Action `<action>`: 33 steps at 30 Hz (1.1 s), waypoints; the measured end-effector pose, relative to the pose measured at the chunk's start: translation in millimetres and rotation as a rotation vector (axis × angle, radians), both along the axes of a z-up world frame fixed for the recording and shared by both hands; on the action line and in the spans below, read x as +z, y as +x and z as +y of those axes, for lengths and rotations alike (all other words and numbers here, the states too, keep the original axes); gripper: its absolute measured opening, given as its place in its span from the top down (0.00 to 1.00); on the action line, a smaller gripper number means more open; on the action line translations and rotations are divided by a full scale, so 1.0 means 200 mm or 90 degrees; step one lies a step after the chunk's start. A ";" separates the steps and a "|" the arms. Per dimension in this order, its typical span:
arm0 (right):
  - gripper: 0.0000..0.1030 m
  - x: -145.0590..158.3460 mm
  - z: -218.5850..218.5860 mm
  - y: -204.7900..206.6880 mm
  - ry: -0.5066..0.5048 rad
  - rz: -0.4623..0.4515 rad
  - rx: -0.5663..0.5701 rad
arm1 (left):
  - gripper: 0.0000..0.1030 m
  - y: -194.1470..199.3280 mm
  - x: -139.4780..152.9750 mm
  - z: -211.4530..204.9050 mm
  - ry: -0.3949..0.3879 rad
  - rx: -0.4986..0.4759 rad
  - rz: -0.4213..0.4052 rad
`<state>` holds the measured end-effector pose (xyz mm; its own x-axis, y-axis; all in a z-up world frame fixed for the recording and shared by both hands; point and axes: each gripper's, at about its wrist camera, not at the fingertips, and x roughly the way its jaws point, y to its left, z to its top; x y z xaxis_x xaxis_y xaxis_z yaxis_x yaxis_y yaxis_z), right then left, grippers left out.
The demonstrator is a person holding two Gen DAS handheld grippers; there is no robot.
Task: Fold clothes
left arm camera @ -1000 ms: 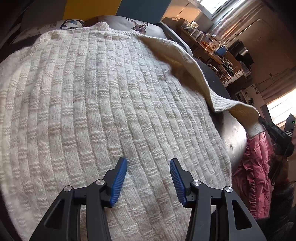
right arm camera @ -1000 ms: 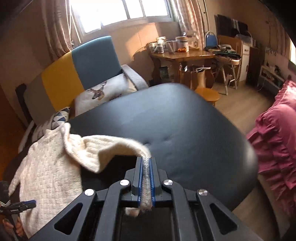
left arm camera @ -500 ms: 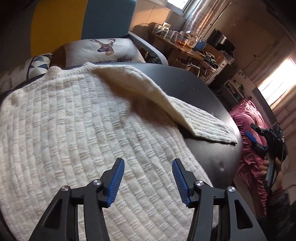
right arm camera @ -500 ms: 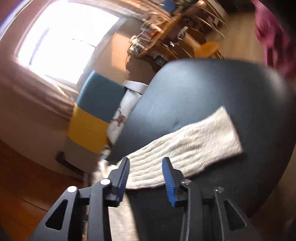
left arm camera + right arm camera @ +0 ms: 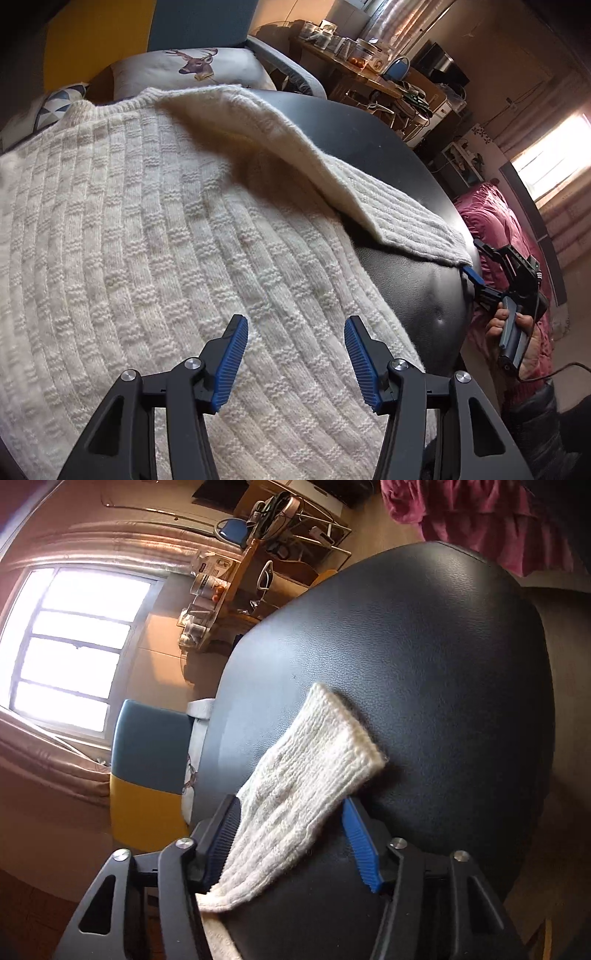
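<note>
Left tongs [image 5: 293,360]: we hover them released above the sweater [image 5: 147,240].
Right tongs [image 5: 291,840]: we hold them released, straddling the sleeve [image 5: 314,760].

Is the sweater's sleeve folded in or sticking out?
Sticking out: the sleeve lies stretched flat across the black seat, away from the sweater's body.

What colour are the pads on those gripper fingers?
Blue, ribbed pads; clearest in the left wrist view.
</note>
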<state>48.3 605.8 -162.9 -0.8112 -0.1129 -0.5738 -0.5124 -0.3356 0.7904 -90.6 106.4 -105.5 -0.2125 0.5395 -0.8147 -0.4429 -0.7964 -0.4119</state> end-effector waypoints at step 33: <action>0.96 0.40 0.01 -0.12 0.078 0.073 0.127 | 0.40 0.16 -0.02 0.82 -0.372 -0.611 0.702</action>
